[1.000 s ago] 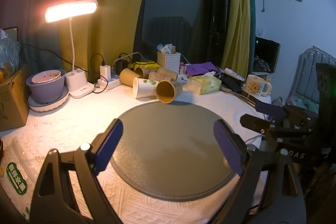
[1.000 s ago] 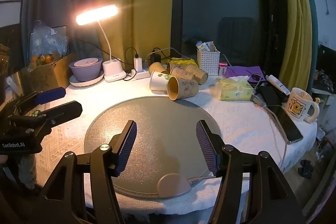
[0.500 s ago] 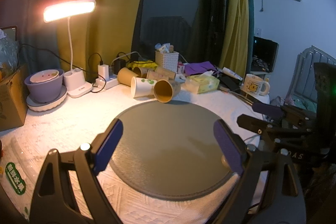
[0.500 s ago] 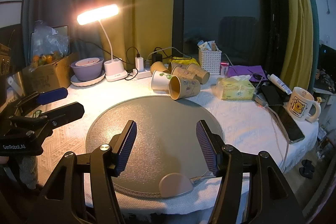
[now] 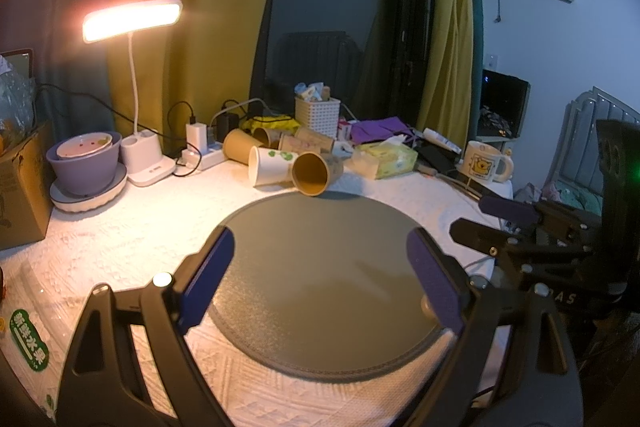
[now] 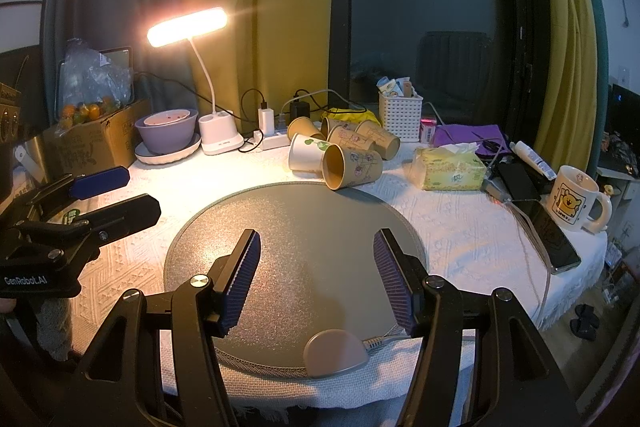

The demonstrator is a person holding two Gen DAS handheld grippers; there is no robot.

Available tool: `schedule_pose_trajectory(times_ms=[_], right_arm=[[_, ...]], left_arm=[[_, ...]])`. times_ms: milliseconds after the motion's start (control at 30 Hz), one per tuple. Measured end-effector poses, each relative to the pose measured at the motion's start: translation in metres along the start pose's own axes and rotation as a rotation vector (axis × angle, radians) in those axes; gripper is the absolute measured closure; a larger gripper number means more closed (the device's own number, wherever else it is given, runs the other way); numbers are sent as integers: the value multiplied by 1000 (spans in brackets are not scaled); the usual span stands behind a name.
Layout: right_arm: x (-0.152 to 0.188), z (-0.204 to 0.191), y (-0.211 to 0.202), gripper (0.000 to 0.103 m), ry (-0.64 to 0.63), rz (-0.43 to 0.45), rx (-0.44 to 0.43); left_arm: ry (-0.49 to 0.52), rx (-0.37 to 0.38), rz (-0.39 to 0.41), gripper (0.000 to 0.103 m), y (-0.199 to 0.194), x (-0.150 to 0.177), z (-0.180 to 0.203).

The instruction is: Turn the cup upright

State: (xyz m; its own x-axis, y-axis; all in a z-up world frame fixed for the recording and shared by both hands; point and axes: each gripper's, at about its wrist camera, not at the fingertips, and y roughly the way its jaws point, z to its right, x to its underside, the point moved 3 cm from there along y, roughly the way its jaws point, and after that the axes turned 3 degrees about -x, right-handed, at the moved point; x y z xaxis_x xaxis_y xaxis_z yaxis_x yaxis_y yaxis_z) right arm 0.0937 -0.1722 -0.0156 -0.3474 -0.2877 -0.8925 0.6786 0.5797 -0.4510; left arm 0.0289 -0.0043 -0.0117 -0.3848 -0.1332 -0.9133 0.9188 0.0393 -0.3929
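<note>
Fingers of both grippers are spread wide with nothing between them: the left gripper [image 5: 320, 275] and the right gripper [image 6: 316, 275] each hover above the near part of the round grey mat [image 6: 304, 227], pads apart and bare.

From the right wrist view, the brown paper cup [image 6: 352, 167] lies on its side at 12 o'clock from the fingers, just past the far edge of the mat, with its open mouth turned toward the camera and slightly left. Touching it on the left lies a white paper cup [image 6: 306, 155], also on its side. Behind these, three more brown cups [image 6: 356, 137] lie tipped over in a loose cluster.

At 1 o'clock from the brown paper cup sits a white basket [image 6: 400, 119] holding small packets. At 3 o'clock rests a yellow tissue pack [image 6: 450, 171], and farther right a cartoon mug [image 6: 576, 203] stands upright near the edge of the desk [image 6: 460, 227], with a phone [image 6: 554, 243] lying flat just beside it.

At 9 o'clock stands a lit lamp [image 6: 188, 27] on a white base, with a purple bowl [image 6: 166, 135] on a plate beside it and a cardboard box [image 6: 92, 143] farther left.

In the left wrist view the brown paper cup [image 5: 316, 169] appears at 12 o'clock beyond the mat.
</note>
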Motion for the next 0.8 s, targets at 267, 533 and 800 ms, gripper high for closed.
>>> schedule_pose_trajectory(times_ms=[267,533,800], right_arm=[[0,0,0,41,0,-1,0],[-1,1,0,41,0,-2,-1],[0,0,1,41,1,-2,-1]], left_arm=[[2,-2,-6,14,0,0,0],[3,-2,0,14,0,-1,2],[4,-2,-5,14,0,-1,2]])
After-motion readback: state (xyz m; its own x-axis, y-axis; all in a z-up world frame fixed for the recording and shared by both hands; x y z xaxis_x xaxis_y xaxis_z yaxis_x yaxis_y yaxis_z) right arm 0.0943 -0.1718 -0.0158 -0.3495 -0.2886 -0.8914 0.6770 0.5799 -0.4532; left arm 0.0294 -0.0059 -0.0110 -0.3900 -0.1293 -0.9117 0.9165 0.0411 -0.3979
